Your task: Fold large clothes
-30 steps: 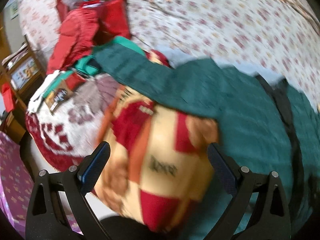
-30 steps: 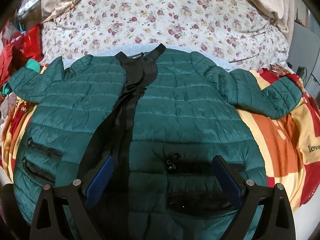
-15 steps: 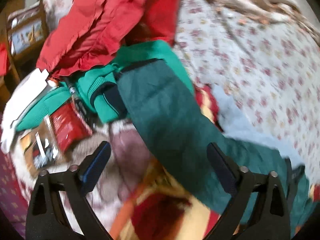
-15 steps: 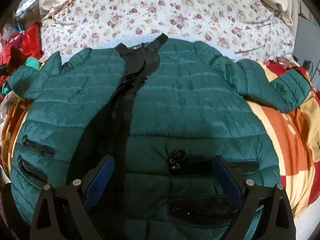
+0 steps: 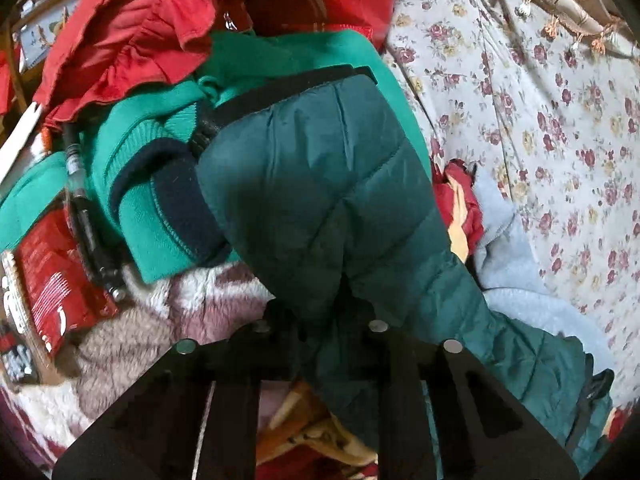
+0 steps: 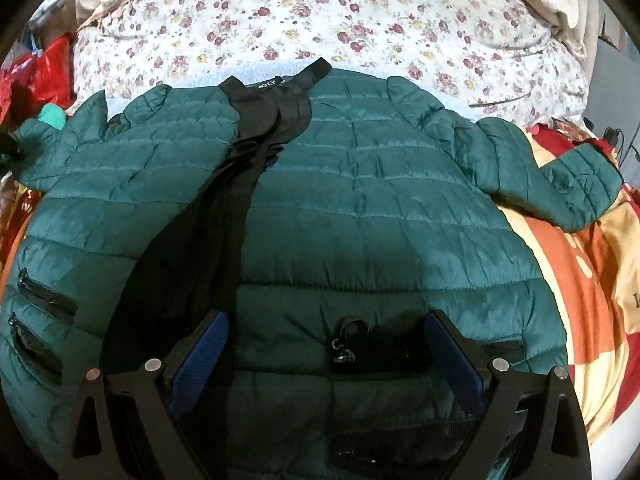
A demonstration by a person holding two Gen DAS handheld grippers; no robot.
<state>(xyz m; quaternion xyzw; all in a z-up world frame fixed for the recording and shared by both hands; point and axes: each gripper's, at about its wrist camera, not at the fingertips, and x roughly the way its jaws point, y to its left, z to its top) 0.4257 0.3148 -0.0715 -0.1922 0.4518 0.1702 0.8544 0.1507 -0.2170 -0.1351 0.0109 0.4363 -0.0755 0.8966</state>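
A dark green quilted jacket [image 6: 360,220] lies spread face up on the bed, its black zipper band running down the middle. Its left sleeve [image 5: 320,184] reaches out over a heap of clothes. My left gripper [image 5: 320,316] is closing tight on that sleeve, and the fabric is pinched and bunched between the jaws. The right gripper [image 6: 326,356] hangs open just above the jacket's lower front, its blue pads [image 6: 200,356] either side of a pocket zipper pull [image 6: 344,344]. The other sleeve [image 6: 560,184] lies bent at the right.
A bright green sweater [image 5: 152,168] and red garments [image 5: 140,28] are heaped under and beyond the held sleeve. A red packet [image 5: 52,280] lies at the left. The floral sheet [image 5: 540,120] covers the far bed. A red and yellow blanket [image 6: 580,280] lies under the jacket.
The left gripper swept from the blanket over to the sleeve's end and closed on it. The right gripper sank slightly toward the jacket and stayed open.
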